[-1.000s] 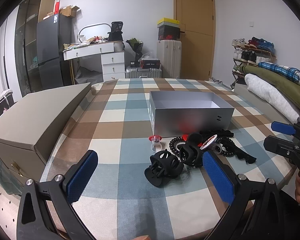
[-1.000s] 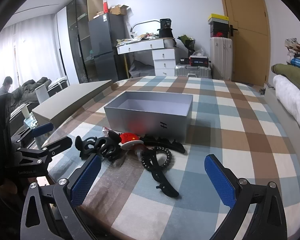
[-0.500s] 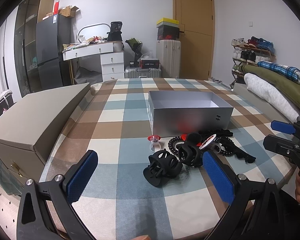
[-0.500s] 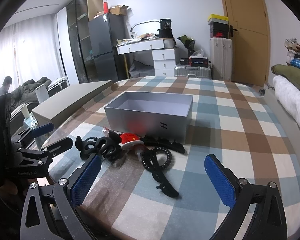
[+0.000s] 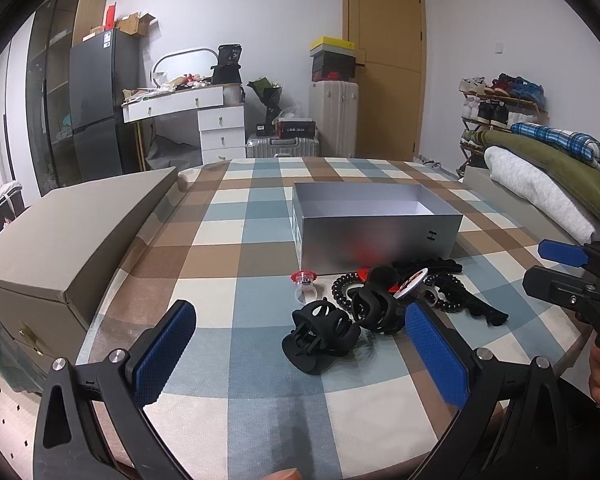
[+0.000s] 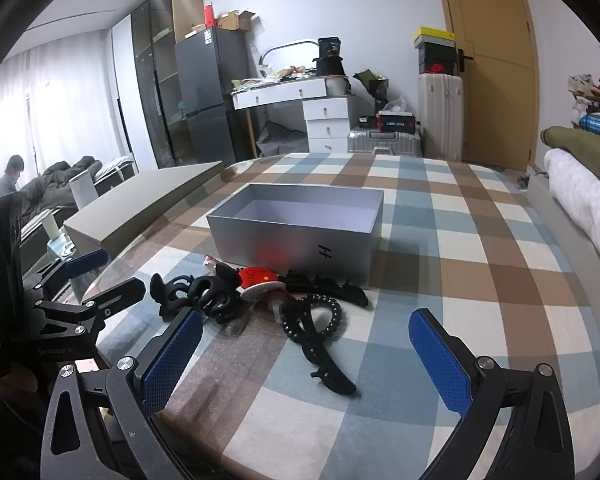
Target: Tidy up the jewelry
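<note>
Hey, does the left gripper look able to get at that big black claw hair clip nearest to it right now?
Probably yes. The left gripper has its jaws wide open and holds nothing, and the black plastic claw hair clip lies just ahead between them on the checked tablecloth, with nothing on top of it.

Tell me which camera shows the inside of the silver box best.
Right wrist view: the silver box is seen from higher, exposing more pale inner floor. Left wrist view shows the silver box mostly as its front wall, with little interior.

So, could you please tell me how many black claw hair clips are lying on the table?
2: one claw clip nearest the left gripper, another just right of it, touching the pile. More may be hidden underneath.
</note>
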### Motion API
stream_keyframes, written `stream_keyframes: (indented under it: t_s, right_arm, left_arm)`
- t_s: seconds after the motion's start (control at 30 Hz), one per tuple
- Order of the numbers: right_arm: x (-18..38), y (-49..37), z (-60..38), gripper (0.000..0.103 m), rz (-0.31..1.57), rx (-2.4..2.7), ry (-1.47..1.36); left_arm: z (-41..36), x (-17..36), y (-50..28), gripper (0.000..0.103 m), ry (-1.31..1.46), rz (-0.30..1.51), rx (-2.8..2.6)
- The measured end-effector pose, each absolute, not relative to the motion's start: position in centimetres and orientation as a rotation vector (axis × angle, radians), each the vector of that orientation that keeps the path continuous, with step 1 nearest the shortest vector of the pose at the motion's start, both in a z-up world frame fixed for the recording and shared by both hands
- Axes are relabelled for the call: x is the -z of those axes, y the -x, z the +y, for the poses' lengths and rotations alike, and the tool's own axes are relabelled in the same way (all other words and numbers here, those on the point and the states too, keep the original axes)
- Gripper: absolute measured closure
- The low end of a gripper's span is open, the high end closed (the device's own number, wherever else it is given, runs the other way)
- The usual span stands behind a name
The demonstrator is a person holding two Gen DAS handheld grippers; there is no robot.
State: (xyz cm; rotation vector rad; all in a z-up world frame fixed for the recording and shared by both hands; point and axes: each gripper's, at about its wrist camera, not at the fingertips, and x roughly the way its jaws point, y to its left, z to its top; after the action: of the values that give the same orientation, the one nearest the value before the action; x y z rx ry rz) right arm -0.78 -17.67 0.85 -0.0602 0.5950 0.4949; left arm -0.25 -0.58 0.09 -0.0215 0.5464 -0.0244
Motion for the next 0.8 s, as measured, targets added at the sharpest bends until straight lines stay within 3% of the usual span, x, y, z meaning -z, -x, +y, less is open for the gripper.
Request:
stream_keyframes:
  t_s: [0.8]
  right_arm:
    - [-0.43,0.39,-17.89,0.000,0.630,-0.466,0.052]
  left_arm:
    - [-0.36,-0.32,0.13,0.001,0.028,0.549,0.040]
